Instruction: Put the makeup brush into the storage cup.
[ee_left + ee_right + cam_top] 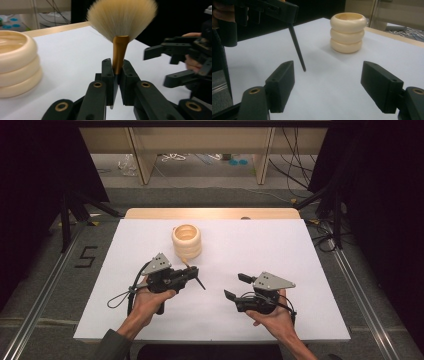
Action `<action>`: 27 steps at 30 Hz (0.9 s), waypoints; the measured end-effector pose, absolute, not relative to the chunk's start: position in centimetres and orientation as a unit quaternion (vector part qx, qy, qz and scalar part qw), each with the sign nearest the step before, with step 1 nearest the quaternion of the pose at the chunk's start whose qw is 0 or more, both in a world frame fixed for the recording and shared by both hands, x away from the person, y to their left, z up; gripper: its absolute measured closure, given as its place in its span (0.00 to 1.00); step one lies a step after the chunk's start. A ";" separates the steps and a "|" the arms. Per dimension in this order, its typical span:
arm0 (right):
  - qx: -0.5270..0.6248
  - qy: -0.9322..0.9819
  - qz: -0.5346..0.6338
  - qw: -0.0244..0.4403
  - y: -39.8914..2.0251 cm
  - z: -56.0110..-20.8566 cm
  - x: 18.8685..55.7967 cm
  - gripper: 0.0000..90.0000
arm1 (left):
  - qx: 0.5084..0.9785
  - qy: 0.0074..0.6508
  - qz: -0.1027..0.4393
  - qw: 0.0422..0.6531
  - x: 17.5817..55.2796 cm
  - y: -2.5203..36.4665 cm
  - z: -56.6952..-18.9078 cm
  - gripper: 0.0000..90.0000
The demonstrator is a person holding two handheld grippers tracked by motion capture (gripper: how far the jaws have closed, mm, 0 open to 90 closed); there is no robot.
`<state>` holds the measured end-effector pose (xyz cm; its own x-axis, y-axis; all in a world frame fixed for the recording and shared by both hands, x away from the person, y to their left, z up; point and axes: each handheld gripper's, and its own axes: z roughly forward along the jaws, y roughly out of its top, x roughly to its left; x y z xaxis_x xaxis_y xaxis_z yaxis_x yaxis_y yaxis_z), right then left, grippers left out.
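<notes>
1. Lying white and bare under warm light: the surface (300, 310), with grey floor, black stands and pale wooden furniture legs beyond its far edge.
2. Resting nearest, at the near right of the high view: the right tool (238, 286), cradled in the person's right hand (272, 317), jaws gaping wide apart and gripping nothing, only bare surface lying between them in the right gripper view.
3. Sitting a little farther, at the near left: the left tool (191, 272), carried by the left hand (149, 297), jaws clamped tight on the brush (119, 42), pinching it at its gold ferrule.
4. Standing up from between the jaws in the left gripper view: the brush's fan of pale bristles; slanting down from the tool toward the surface in the right gripper view: its thin black handle, tip hovering close above the surface, contact impossible to tell.
5. Standing farthest, upright near the middle of the far half: the cream holder (186, 241), looking like three stacked rings, open at the top, just beyond the left tool and apart from the brush.
</notes>
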<state>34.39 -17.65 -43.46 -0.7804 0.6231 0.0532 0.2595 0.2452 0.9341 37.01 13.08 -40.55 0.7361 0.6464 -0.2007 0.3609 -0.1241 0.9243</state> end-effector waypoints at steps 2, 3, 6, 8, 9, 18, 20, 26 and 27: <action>0.294 0.769 0.542 0.169 -17.9 -43.5 34.4 0.29 | 0.737 0.347 0.131 0.565 37.5 13.5 -40.6 0.92; 0.297 0.768 0.541 0.171 -18.0 -43.5 34.5 0.29 | 0.735 0.352 0.133 0.564 37.6 13.6 -40.6 0.92; 0.302 0.768 0.537 0.176 -18.3 -43.6 34.5 0.28 | 0.731 0.361 0.141 0.561 38.1 14.2 -40.5 0.92; 0.307 0.767 0.536 0.175 -18.5 -43.6 34.5 0.28 | 0.728 0.369 0.148 0.558 38.4 14.4 -40.5 0.92; 0.309 0.763 0.539 0.180 -18.6 -43.6 34.5 0.27 | 0.730 0.366 0.155 0.556 38.6 14.6 -40.4 0.92; 0.324 0.755 0.538 0.187 -19.8 -43.7 34.4 0.25 | 0.723 0.378 0.180 0.550 40.0 15.5 -39.4 0.92; 0.326 0.757 0.535 0.185 -20.0 -43.7 34.3 0.25 | 0.721 0.383 0.184 0.547 40.3 15.5 -39.2 0.93; 0.327 0.754 0.539 0.185 -20.3 -43.8 34.2 0.25 | 0.722 0.386 0.196 0.540 41.6 15.4 -38.5 0.92; 0.320 0.753 0.540 0.197 -20.4 -43.8 34.3 0.25 | 0.722 0.387 0.198 0.539 41.8 15.5 -38.3 0.93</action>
<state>34.25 -20.43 -43.78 -0.7175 0.6948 0.0497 0.2705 0.2122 0.9390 41.75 15.46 -38.33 0.6219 0.7720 -0.1316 0.3454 -0.1195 0.9308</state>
